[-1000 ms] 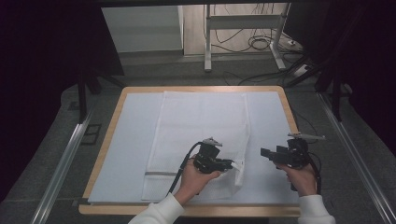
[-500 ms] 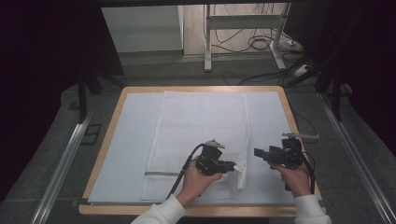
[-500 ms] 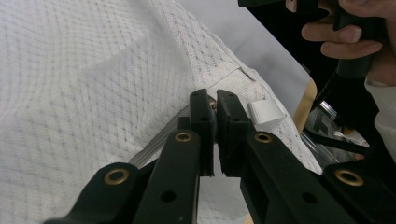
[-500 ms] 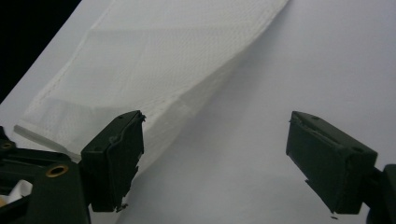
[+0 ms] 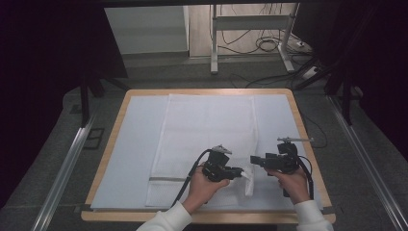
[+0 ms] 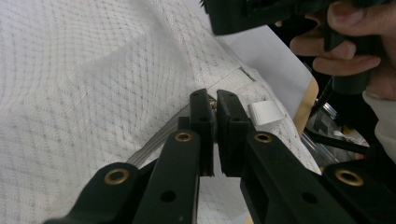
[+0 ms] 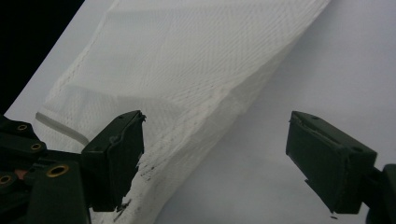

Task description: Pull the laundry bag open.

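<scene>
Change since a second ago: right gripper (image 5: 253, 160) has come leftward across the table, from out near the right edge to just beside the towel's lifted corner; left gripper (image 5: 239, 172) has stayed where it was, and the towel lies as before.
Left gripper: jaws together, clamped on the near right corner of the white towel (image 5: 207, 130), which stands up in a small peak at its tips.
Right gripper: jaws wide apart, holding nothing, aimed left at the pinched corner, near it but not touching it.
Left gripper view: jaws (image 6: 215, 116) nipping the towel's hem; a small white label tab (image 6: 265, 112) sits just beside them; the person's other hand (image 6: 348, 44) and its gripper show at the top right.
Right gripper view: open jaws (image 7: 215, 154) frame the towel's folded right edge (image 7: 196, 93) and the pale sheet under it (image 7: 336, 60); the left jaw lies over the cloth, the right jaw over bare sheet.
High view: towel spread lengthwise down the middle of the pale sheet (image 5: 139, 139) on the wooden-edged table (image 5: 300, 125); a grey stripe (image 5: 166, 179) crosses its near end.
</scene>
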`<action>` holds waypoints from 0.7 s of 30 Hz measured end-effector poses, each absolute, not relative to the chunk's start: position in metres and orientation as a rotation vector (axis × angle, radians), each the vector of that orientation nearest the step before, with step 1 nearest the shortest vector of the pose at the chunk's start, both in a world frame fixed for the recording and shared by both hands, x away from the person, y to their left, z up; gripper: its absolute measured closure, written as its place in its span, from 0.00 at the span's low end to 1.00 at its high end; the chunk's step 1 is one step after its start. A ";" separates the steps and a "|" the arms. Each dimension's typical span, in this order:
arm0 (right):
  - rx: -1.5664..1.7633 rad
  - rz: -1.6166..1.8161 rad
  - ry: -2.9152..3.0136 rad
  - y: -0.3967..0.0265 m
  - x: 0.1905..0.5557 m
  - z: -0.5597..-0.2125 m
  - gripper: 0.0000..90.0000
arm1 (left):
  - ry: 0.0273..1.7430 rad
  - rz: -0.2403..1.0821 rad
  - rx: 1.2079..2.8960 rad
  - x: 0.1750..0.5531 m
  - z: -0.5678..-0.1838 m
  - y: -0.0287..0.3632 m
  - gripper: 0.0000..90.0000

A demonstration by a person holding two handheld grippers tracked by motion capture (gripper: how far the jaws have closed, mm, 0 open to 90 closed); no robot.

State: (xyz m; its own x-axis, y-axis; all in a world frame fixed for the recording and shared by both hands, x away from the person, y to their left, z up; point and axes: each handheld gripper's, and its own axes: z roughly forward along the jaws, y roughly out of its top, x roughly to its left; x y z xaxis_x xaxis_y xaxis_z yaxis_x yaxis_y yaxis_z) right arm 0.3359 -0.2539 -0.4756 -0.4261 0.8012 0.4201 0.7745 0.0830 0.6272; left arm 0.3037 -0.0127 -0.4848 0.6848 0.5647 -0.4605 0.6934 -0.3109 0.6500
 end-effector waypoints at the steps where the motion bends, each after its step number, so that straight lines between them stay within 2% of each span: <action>1: 1.667 1.288 2.294 -0.252 0.336 -0.477 0.22 | 0.969 -0.185 2.005 0.304 -0.485 -0.013 0.96; 21: 1.721 1.272 2.349 -0.235 0.340 -0.492 0.29 | 0.967 -0.185 2.014 0.303 -0.487 -0.016 0.96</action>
